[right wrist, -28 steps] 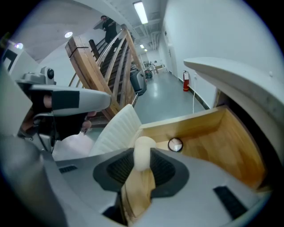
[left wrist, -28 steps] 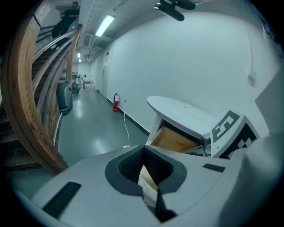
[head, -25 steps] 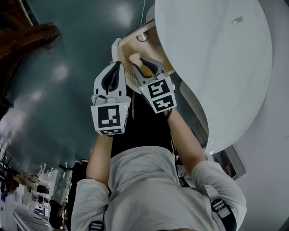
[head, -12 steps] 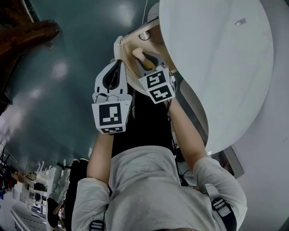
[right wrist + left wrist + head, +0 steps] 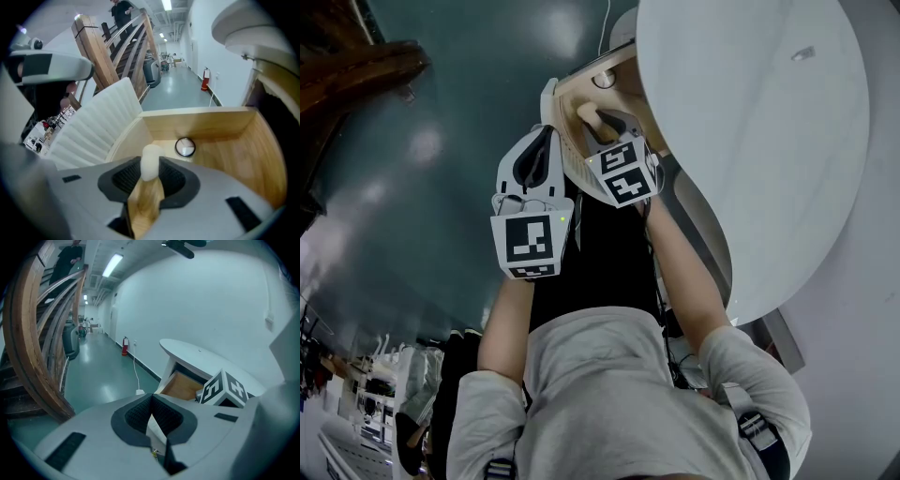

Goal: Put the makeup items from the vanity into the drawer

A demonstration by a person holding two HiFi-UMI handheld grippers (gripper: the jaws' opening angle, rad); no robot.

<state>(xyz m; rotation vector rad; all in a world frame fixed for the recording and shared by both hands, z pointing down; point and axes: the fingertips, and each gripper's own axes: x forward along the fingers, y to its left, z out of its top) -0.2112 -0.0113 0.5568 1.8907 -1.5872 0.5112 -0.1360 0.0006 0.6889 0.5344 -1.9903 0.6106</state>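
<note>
The wooden drawer [image 5: 565, 94] stands pulled out from under the white vanity top [image 5: 750, 112]. My right gripper [image 5: 600, 122] reaches down into it, with a wooden-handled brush [image 5: 146, 197] with a white tip [image 5: 151, 161] between its pads. Its jaws have just been opening a little, and the handle still sits pressed between them. A small round compact [image 5: 185, 146] lies on the drawer floor [image 5: 225, 150] beyond the tip. My left gripper [image 5: 546, 133] hangs shut and empty beside the drawer's front; in its own view the jaws [image 5: 152, 416] meet with nothing in them.
The drawer's ribbed white front [image 5: 98, 126] rises at the left of the right gripper. The vanity's edge overhangs the drawer's right side. Dark green floor [image 5: 441, 112] spreads to the left, with a wooden staircase [image 5: 33, 357] further off.
My right gripper has sunk deeper into the drawer with the brush, toward the picture's top. The left gripper has stayed where it was.
</note>
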